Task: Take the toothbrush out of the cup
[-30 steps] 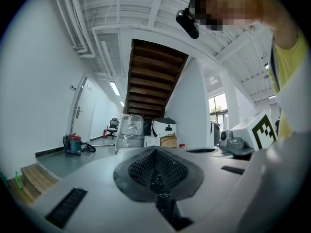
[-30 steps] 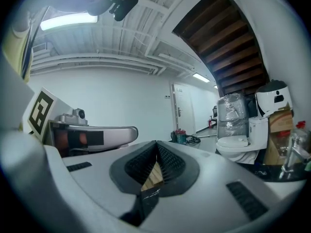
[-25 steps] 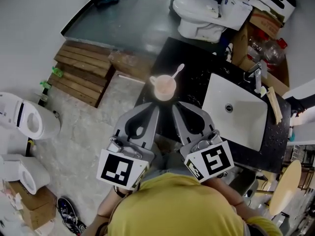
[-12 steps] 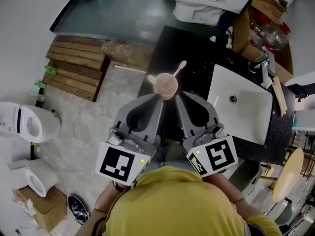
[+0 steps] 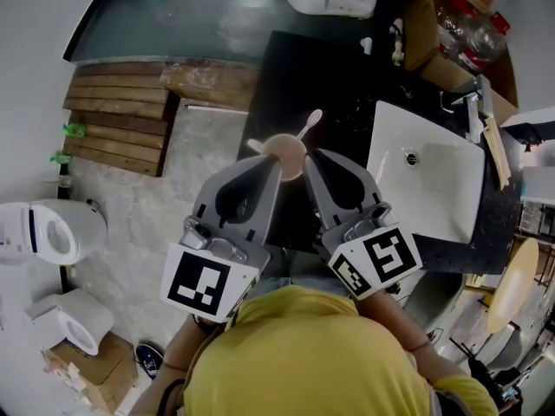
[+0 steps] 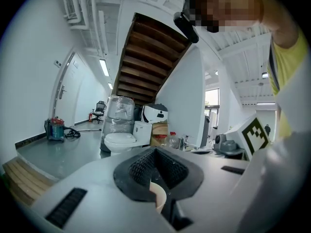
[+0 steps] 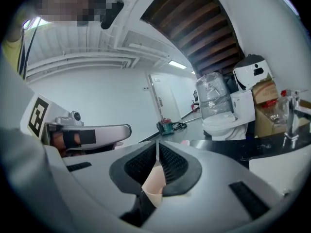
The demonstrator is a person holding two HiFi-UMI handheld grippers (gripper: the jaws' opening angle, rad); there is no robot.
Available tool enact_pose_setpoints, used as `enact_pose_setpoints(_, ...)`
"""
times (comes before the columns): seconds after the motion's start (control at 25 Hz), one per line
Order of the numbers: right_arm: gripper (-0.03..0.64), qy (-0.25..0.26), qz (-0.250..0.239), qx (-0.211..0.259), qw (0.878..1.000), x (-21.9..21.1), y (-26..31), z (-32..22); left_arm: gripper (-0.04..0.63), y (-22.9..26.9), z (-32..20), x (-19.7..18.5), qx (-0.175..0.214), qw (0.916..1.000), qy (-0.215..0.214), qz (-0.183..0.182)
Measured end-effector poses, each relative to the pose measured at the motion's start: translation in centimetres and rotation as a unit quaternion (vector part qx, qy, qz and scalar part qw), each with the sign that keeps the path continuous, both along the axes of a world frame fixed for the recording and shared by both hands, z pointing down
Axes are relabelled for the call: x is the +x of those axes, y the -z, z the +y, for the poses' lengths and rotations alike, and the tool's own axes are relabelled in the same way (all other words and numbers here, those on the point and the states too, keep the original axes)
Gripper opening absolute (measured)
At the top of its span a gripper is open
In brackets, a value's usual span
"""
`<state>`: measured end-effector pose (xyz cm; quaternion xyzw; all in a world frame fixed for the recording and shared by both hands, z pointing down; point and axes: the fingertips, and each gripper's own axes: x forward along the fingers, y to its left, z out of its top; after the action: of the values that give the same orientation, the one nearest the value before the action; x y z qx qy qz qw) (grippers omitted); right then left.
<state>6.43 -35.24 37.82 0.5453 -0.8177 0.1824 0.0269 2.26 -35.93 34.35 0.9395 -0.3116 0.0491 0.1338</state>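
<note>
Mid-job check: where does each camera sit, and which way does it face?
Head view: head-mounted, facing steeply down at the cup on the counter; shows the left gripper, right gripper and yellow shirt.
Left gripper view: on the left gripper, facing along its shut jaws toward a toilet; shows the right gripper's cube and the shirt.
Right gripper view: on the right gripper, facing along its shut jaws; shows the left gripper and the shirt.
Shared: all three catch the cup; both gripper views catch the toilet.

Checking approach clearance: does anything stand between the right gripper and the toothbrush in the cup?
Nothing visible does. The pale toothbrush leans out of the round pink cup, just beyond the right gripper.
</note>
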Motion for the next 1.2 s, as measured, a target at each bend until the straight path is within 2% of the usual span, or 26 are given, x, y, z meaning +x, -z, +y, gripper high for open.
enact_pose_setpoints(0.36, 0.024, -0.023, -0.032, -0.043, 0.998, 1.3, -2.4, -1.9, 0.009, -1.1, -1.6, 0.8, -0.013, 0.9998, -0.014, -0.003)
enact_pose_setpoints(0.44, 0.075, -0.023, -0.033, -0.054, 0.998, 1.4, -3.1, -2.2, 0.009, -1.4, -1.9, 0.9, -0.017, 0.9997, -0.015, -0.003)
enact_pose_setpoints(0.48, 0.080, -0.024, -0.032, -0.060, 0.997, 1.5, -3.4, -2.4, 0.009, -1.5, -2.0, 0.9, -0.018, 0.9997, -0.016, -0.003)
enact_pose_setpoints(0.92, 0.080, -0.040, -0.039, -0.107, 0.993, 2.2, -6.1, -3.7, 0.009, -2.3, -2.9, 0.5, -0.026, 0.9995, -0.016, -0.005)
enact_pose_setpoints(1.2, 0.083, -0.036, -0.041, -0.115, 0.992, 2.3, -6.8, -4.3, 0.009, -2.6, -3.2, 0.1, -0.030, 0.9995, -0.010, -0.006)
